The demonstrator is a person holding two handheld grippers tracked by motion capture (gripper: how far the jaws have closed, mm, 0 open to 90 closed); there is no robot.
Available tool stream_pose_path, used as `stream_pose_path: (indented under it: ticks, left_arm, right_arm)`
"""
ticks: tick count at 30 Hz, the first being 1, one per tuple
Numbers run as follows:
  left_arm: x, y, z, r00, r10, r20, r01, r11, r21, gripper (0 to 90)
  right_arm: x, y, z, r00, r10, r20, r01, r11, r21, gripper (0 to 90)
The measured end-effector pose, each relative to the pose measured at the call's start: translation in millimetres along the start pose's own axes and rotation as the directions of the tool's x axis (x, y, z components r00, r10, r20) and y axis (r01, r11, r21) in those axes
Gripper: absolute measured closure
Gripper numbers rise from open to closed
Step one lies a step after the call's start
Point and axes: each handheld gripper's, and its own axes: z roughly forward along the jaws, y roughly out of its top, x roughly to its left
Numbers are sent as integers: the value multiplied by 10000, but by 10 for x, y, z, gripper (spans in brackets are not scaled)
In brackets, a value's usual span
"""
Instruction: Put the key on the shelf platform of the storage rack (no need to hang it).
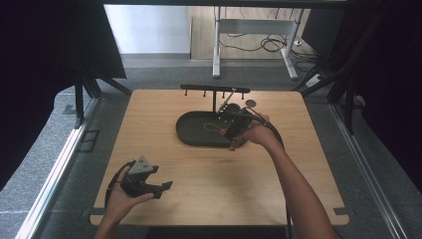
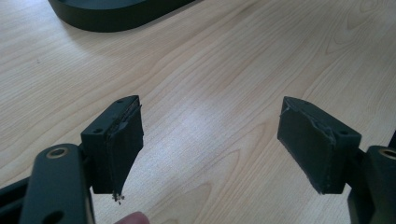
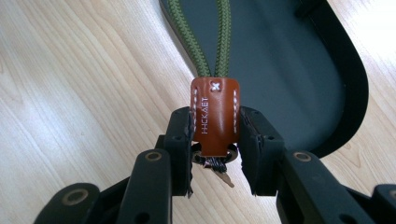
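Brown leather tab with green cord loop sitting clamped between right tongs, at near rim of dark oval tray; cord trailing back over tray. Probably gripping tab as firmest handle. Left tongs gaping wide, holding nothing, hovering over bare tabletop, likely waiting. Hanger rack standing behind tray.
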Motion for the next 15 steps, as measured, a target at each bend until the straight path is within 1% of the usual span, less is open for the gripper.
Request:
stream_pose_path:
  ticks: [2, 7, 8, 9, 10, 11, 12, 14, 15]
  left_arm:
    - [-2, 0, 2, 10000, -6, 10, 6, 10000, 8, 228]
    - [-1, 0, 0, 10000, -6, 24, 6, 10000, 23, 228]
    - [1, 0, -2, 10000, -29, 32, 29, 10000, -7, 228]
    - [6, -1, -5, 10000, -35, 19, 35, 10000, -8, 228]
    - [10, -3, -8, 10000, -41, 9, 41, 10000, -16, 228]
    - [14, -5, -9, 10000, -69, 2, 69, 10000, -21, 228]
    - [22, -6, -11, 10000, -31, -11, 31, 10000, 3, 228]
    - [28, -10, -8, 10000, -82, -13, 82, 10000, 6, 228]
    - [31, -12, -5, 10000, -78, -8, 78, 10000, 21, 228]
  right_arm:
    - [-15, 13, 24, 9999, 109, -26, -109, 9999, 25, 669]
    - [-78, 38, 74, 10000, 65, -53, -65, 10000, 16, 669]
    - [-86, 47, 78, 9999, 121, -51, -121, 9999, 33, 669]
    - [-106, 53, 84, 10000, 78, -55, -78, 10000, 6, 669]
    - [-114, 65, 87, 9998, 183, -63, -183, 9998, 21, 669]
    - [-138, 72, 95, 9999, 89, -98, -89, 10000, -37, 670]
    - [-145, 85, 98, 9998, 152, -97, -152, 9999, -12, 669]
    - [-170, 107, 109, 9999, 101, -94, -101, 9999, -36, 670]
    - [-174, 120, 110, 9998, 174, -127, -174, 9998, -12, 669]
